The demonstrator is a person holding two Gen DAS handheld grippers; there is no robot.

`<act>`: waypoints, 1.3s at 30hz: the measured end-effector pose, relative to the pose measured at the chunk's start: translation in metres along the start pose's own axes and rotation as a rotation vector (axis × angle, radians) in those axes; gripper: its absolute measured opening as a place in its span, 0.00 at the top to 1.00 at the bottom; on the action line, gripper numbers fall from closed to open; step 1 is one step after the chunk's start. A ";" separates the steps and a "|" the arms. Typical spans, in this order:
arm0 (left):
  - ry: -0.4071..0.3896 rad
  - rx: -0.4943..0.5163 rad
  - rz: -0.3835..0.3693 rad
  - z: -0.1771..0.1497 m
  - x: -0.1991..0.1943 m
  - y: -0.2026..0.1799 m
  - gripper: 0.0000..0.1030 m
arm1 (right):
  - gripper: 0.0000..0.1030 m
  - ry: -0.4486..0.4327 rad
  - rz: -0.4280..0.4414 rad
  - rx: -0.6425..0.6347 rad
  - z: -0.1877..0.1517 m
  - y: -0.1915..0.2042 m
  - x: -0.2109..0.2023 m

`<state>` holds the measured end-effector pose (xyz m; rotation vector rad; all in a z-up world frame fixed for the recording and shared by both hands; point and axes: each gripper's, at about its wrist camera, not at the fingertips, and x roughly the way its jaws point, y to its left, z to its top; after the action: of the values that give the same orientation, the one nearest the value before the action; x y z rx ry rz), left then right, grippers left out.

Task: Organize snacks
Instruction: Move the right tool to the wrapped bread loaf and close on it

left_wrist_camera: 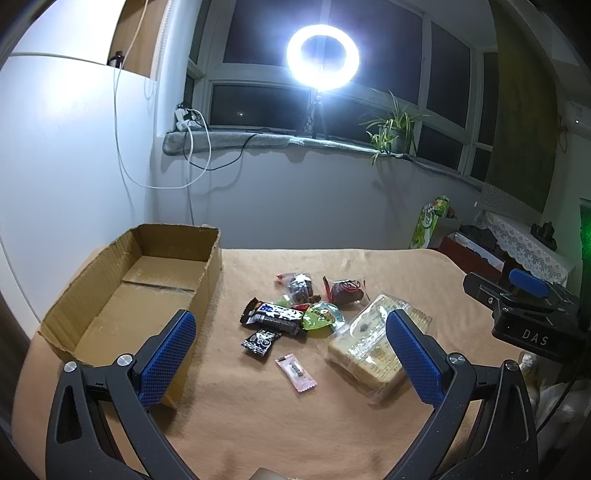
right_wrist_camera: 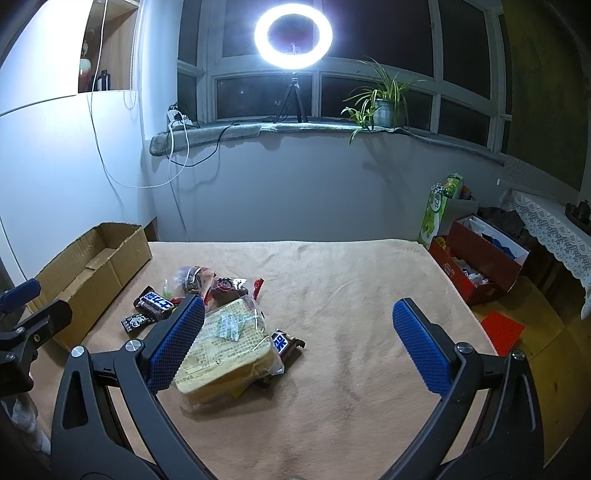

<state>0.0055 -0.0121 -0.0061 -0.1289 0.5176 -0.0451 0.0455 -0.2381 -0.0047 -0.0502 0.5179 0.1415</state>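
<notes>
A pile of snacks lies mid-table on a tan cloth: a clear-wrapped bread pack (left_wrist_camera: 369,345) (right_wrist_camera: 229,354), a black chocolate bar (left_wrist_camera: 275,315) (right_wrist_camera: 155,301), a small black candy (left_wrist_camera: 260,341) (right_wrist_camera: 136,322), a pink candy (left_wrist_camera: 295,372), a green jelly cup (left_wrist_camera: 323,317) and dark dried-fruit bags (left_wrist_camera: 299,286) (right_wrist_camera: 221,286). An empty cardboard box (left_wrist_camera: 147,291) (right_wrist_camera: 92,273) stands at the left. My left gripper (left_wrist_camera: 291,360) hangs open above the pink candy, holding nothing. My right gripper (right_wrist_camera: 299,345) is open and empty, its left finger over the bread pack. The right gripper (left_wrist_camera: 524,306) also shows at the left wrist view's right edge.
A second black bar (right_wrist_camera: 286,341) pokes out from under the bread. The tan cloth (right_wrist_camera: 351,295) is bare to the right of the pile. Past the table's right edge stand a red box (right_wrist_camera: 476,258) and a green carton (right_wrist_camera: 439,210). A ring light (right_wrist_camera: 293,35) shines from the windowsill.
</notes>
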 end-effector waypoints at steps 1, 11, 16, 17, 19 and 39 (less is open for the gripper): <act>0.003 -0.004 -0.005 0.000 0.001 0.000 0.01 | 0.00 0.004 0.003 0.002 0.000 -0.002 0.001; 0.110 -0.109 -0.135 -0.010 0.028 0.008 0.02 | 0.00 0.128 0.224 0.042 0.003 -0.022 0.033; 0.180 -0.129 -0.195 -0.021 0.043 0.000 0.10 | 0.01 0.247 0.422 0.108 0.003 -0.031 0.059; 0.196 -0.136 -0.209 -0.023 0.047 -0.002 0.15 | 0.05 0.273 0.452 0.118 0.003 -0.032 0.064; 0.223 -0.154 -0.239 -0.027 0.052 -0.005 0.18 | 0.08 0.298 0.480 0.114 0.003 -0.031 0.071; 0.326 -0.162 -0.298 -0.041 0.080 -0.031 0.36 | 0.48 0.487 0.549 0.058 -0.002 -0.022 0.114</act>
<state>0.0541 -0.0538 -0.0768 -0.3604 0.8247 -0.3198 0.1458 -0.2463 -0.0623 0.1198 1.0152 0.6611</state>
